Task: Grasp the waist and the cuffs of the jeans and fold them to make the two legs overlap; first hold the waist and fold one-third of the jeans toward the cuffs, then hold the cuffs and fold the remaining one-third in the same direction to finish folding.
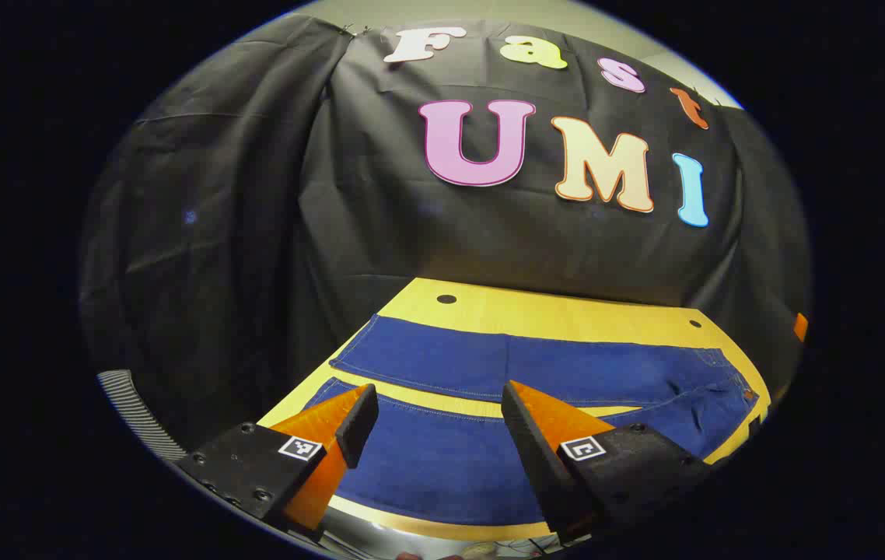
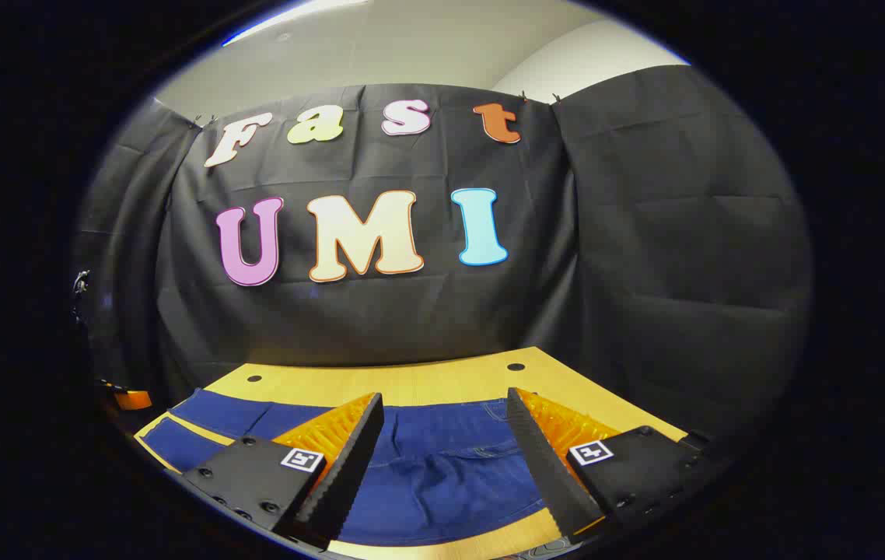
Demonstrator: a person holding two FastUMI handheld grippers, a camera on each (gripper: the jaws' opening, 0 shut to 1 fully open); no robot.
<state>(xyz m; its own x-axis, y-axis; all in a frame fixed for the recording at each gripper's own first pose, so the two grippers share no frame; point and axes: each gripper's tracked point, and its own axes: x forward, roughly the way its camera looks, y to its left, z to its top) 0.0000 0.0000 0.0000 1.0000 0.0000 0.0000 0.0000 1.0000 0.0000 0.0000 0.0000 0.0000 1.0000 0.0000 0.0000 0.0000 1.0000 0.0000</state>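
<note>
Jeans (image 1: 536, 373) spread flat on yellow surface (image 1: 551, 311), legs apart, left hand-held gripper (image 1: 439, 412) above leg ends, fingers wide apart, right hand-held gripper (image 2: 446, 424) above waist, likewise gaping, nothing held

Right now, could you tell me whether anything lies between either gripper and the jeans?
Nothing visible does: the left gripper and right gripper, both open, look straight onto the jeans spread flat on the table.
</note>
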